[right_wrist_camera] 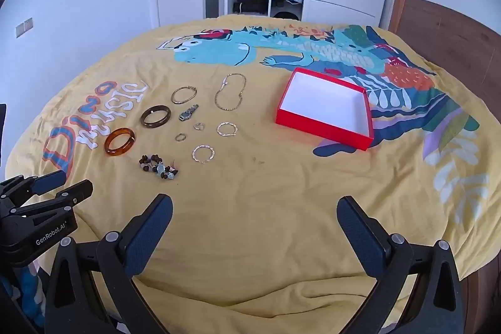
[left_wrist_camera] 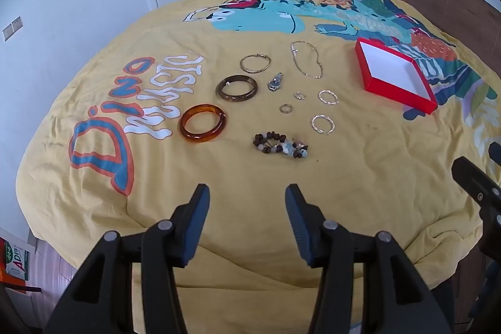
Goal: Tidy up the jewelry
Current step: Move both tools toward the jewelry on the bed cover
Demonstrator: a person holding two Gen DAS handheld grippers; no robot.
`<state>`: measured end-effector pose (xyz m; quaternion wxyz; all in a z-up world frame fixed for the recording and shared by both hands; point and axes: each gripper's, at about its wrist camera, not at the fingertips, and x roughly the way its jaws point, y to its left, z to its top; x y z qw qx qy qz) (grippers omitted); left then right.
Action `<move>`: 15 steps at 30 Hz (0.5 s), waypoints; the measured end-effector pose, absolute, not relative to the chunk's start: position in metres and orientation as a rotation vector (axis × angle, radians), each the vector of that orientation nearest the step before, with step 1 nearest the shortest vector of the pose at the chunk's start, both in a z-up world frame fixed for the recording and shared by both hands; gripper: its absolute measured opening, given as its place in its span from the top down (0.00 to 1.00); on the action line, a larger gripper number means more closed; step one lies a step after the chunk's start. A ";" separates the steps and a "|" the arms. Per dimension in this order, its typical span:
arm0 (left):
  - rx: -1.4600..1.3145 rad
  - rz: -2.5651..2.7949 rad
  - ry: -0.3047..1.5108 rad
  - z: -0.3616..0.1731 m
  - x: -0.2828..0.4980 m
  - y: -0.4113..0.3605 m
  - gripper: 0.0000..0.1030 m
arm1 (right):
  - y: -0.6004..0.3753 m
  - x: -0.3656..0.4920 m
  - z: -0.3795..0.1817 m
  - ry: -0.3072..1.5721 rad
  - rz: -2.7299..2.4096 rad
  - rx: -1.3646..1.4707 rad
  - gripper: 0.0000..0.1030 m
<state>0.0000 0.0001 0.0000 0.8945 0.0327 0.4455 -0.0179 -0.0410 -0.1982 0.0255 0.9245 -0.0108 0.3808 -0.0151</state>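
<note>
Both tools, left tool [left_wrist_camera: 247,193] and right tool [right_wrist_camera: 255,204], gape wide and empty; red box [right_wrist_camera: 322,127] centre-right holds nothing, every piece of jewelry on the bed [right_wrist_camera: 281,177] awaits.

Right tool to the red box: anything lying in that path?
Nothing. In the right wrist view, only bare yellow bedspread lies between the open right tool and the red box; all the jewelry sits off to the left of that path.
</note>
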 end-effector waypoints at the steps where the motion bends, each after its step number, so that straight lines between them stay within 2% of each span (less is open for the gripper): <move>1: 0.066 -0.038 0.923 0.000 0.000 0.000 0.53 | -0.198 -0.041 0.025 0.782 -0.029 -0.019 0.00; 15: 0.059 -0.034 0.924 0.000 0.000 0.000 0.53 | -0.192 -0.039 0.022 0.791 -0.024 -0.043 0.00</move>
